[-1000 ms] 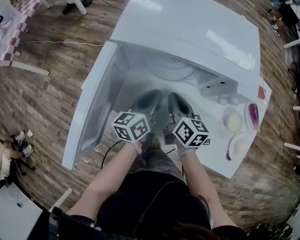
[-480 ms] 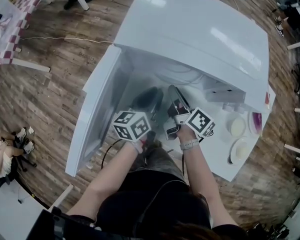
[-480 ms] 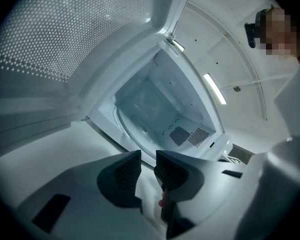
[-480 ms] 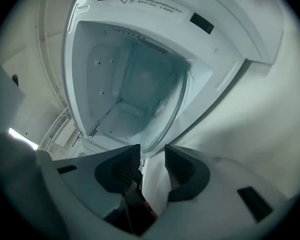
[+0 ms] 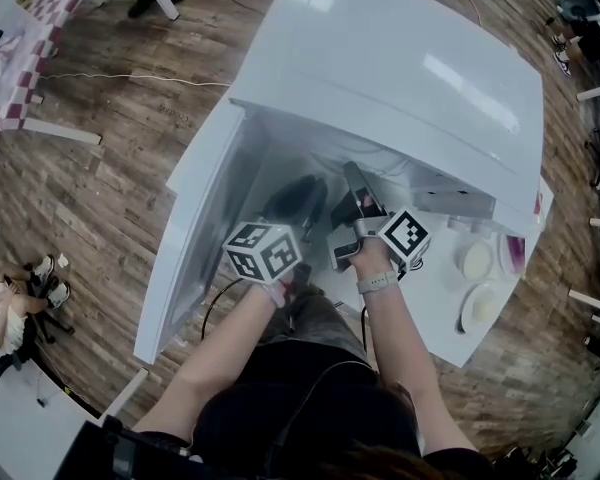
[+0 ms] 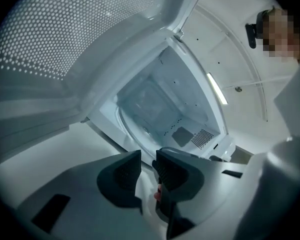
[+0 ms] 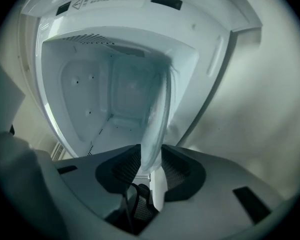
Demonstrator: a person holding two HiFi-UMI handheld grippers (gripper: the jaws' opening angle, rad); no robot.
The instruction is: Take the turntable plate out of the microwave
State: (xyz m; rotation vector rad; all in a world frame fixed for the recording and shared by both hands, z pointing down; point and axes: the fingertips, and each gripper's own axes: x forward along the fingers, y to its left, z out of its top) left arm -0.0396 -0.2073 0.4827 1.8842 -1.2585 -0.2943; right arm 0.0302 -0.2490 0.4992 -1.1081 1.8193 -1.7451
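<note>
The white microwave (image 5: 400, 58) stands with its door (image 5: 195, 228) swung open to the left. The glass turntable plate (image 7: 157, 109) shows edge-on in the right gripper view, its rim between the pads of my right gripper (image 7: 150, 166). That gripper's jaws have just been opening and stand wide, straddling the rim; I see no squeeze. In the head view the right gripper (image 5: 358, 190) reaches into the cavity. My left gripper (image 5: 298, 198) is beside it at the opening. Its jaws have just been opening, and the left gripper (image 6: 147, 171) holds nothing. The plate (image 6: 135, 121) lies ahead of it.
The microwave sits on a white table (image 5: 435, 318). Three small dishes (image 5: 477, 260) (image 5: 508, 253) (image 5: 478, 306) stand at its right. The open door walls off the left side. Wooden floor surrounds the table, with a chequered table (image 5: 50, 8) at far left.
My right gripper rolled over, went deeper into the cavity and opened its jaws round the plate's rim. The left gripper's jaws parted a little; it barely moved.
</note>
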